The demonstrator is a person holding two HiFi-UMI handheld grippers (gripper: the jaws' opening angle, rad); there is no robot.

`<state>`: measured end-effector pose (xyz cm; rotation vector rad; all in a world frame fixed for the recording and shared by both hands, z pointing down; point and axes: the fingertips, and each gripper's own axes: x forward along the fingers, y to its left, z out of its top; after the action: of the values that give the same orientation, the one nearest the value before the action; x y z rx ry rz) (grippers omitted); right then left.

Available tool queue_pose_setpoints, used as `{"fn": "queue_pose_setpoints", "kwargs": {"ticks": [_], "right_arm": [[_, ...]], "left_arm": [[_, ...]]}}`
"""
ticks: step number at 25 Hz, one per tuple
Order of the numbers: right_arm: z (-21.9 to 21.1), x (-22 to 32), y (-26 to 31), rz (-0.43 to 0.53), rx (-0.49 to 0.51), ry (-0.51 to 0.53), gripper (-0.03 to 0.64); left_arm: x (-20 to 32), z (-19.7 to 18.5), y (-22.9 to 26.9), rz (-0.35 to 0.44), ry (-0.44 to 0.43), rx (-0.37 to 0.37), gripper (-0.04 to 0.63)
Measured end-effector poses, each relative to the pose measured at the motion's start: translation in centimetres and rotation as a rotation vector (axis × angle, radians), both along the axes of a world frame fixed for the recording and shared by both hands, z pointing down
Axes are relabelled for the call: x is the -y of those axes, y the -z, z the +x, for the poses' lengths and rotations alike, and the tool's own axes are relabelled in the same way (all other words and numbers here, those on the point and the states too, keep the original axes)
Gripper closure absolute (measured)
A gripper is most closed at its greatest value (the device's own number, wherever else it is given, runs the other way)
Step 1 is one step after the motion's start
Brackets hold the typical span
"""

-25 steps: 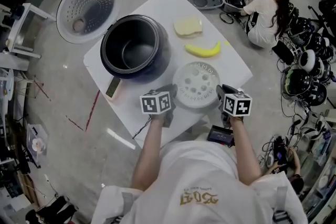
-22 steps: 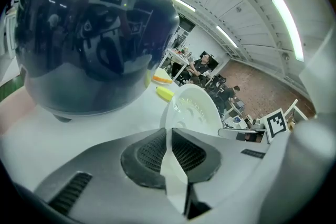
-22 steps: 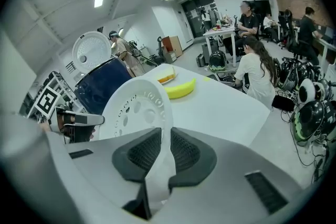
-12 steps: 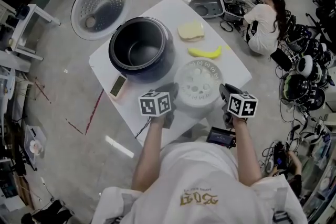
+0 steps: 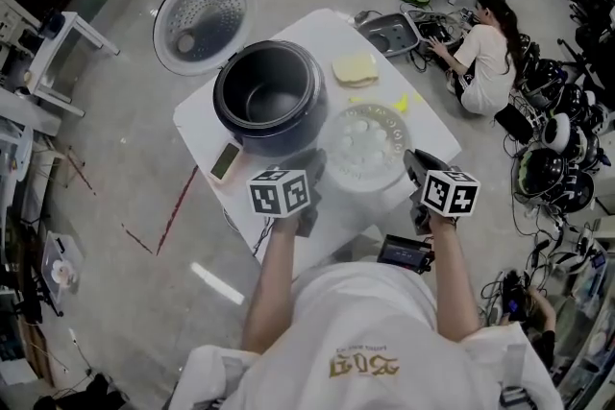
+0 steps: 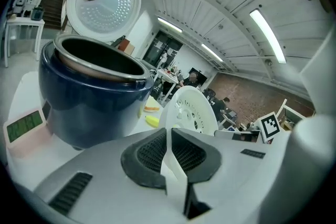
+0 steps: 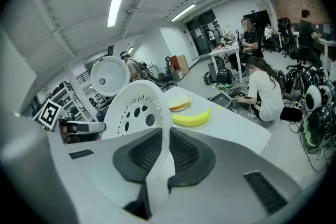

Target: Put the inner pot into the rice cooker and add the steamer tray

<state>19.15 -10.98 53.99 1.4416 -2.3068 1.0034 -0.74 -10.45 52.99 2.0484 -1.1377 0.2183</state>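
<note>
The white perforated steamer tray (image 5: 365,147) hangs above the white table (image 5: 317,34), held by its rim from both sides. My left gripper (image 5: 310,170) is shut on its left edge and my right gripper (image 5: 415,166) on its right edge. In the left gripper view the tray (image 6: 191,111) stands edge-on between the pads of the left gripper (image 6: 170,139). The right gripper view shows the tray's (image 7: 137,107) rim clamped in the right gripper (image 7: 164,149). The dark blue rice cooker (image 5: 272,96) stands behind the tray, its lid (image 5: 205,19) open, with the inner pot (image 6: 100,63) seated inside.
A banana (image 7: 191,118) and a sandwich (image 5: 356,69) lie on the table's far right part. A small pink-framed display (image 5: 226,161) sits left of the cooker. A person (image 5: 485,53) sits on the floor beyond the table among cables and an open case (image 5: 399,32).
Both grippers have risen together with the steamer tray between them, so it now hangs higher off the table, closer to the cooker's height.
</note>
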Motion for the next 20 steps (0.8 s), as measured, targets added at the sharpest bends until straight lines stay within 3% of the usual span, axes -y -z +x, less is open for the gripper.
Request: {"fn": "queue_pose_setpoints", "kwargs": {"ticks": [6,20], "right_arm": [[-0.8,0.9,2.8,0.046,0.012,0.012,0.561],[-4.5,3.6,7.3,0.12,0.052,0.103,0.561]], "left_arm": [[0.0,-0.8,2.8,0.042,0.013,-0.039,0.552],[0.4,-4.2,7.7,0.133,0.094,-0.057,0.553]]}}
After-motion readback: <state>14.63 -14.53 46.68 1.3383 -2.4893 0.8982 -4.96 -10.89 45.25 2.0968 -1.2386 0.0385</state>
